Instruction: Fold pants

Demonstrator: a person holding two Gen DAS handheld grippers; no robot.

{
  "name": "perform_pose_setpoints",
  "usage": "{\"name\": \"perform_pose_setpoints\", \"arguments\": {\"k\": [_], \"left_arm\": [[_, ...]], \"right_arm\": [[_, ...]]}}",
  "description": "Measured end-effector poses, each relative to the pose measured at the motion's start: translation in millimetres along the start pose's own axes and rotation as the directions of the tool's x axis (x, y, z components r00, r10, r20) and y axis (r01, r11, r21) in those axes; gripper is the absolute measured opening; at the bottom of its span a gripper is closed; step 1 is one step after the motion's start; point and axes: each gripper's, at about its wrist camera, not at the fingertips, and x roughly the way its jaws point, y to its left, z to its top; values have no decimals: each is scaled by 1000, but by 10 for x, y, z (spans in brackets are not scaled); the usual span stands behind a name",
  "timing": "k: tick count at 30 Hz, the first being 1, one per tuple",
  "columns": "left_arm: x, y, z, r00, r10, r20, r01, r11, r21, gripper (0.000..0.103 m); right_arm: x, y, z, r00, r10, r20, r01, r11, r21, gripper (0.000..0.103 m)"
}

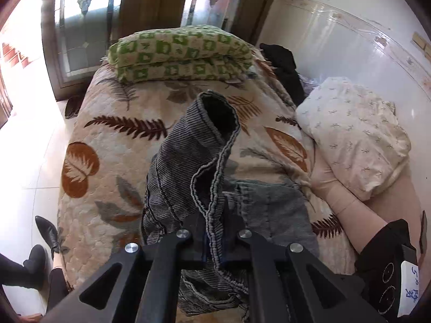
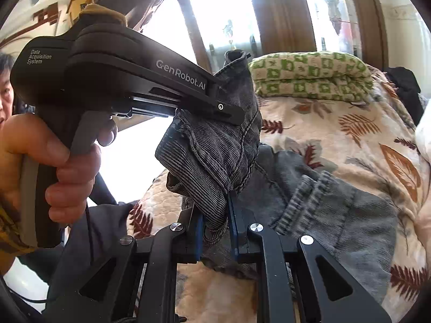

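One pair of grey corduroy pants (image 1: pixel 188 145) here, half lifted off the bed (image 1: pixel 107 140). I've got my left gripper (image 1: pixel 214 238) pinching the hem edge and my right gripper (image 2: pixel 215 226) clamped on a bunched fold just beside it. Two pillows (image 1: pixel 183 51) up top, green-checked and white.

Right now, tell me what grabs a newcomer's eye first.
The grey corduroy pants hang lifted above the leaf-print quilt, pinched by both claws: the left claw on a hem edge, the right claw on bunched cloth. Behind, a green-checked pillow sits at the bed's head.
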Motion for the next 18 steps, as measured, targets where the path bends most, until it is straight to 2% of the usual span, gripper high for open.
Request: {"name": "perform_pose_setpoints", "arguments": {"k": [10,15,18], "left_arm": [[279,-723,52,995,-90,-49,94,990,100,7],[653,-1079,30,986,-112,-123,129,983,134,7],[924,-1293,-25,981,-96,-171,126,977,171,7]], "right_arm": [[-359,-390,-135,997,-71,15,69,992,103,15],[-430,-752,-286,995,-99,-13,100,970,220,15],[-444,-967,-420,994,-99,-37,105,946,308,15]]}}
